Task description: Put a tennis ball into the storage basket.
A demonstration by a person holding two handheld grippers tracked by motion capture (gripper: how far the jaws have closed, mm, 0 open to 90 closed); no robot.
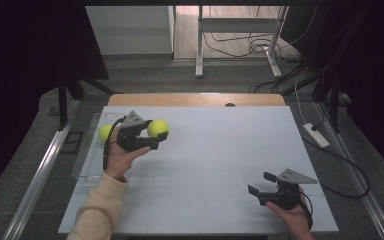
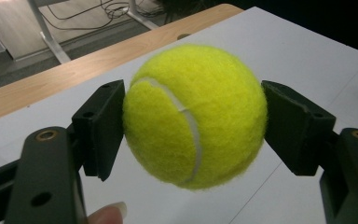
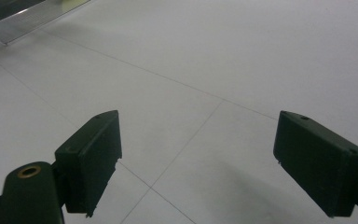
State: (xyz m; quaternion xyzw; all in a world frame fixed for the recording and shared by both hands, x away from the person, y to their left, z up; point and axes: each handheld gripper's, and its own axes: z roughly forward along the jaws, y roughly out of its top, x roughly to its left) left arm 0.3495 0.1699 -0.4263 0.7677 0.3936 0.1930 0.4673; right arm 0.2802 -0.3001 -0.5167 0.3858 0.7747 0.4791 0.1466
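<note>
A yellow tennis ball (image 2: pixel 195 114) sits between the two black jaws of my left gripper (image 2: pixel 193 121), both pads pressing its sides, held clear above the white table. From above, that left gripper (image 1: pixel 152 134) hovers over the table's left part with the ball (image 1: pixel 158 127) in it. A second yellow tennis ball (image 1: pixel 105 132) lies in the clear tray (image 1: pixel 82 162) at the left edge, behind the gripper. My right gripper (image 1: pixel 261 183) rests low at the front right, its jaws wide apart over bare table (image 3: pixel 196 158).
The white table (image 1: pixel 220 150) has a wooden strip (image 1: pixel 195 99) along its far edge. Beyond it stand a metal stand's legs (image 1: pixel 199 60) and loose cables (image 1: pixel 260 47) on the floor. A white power strip (image 1: pixel 316 135) lies off the right edge.
</note>
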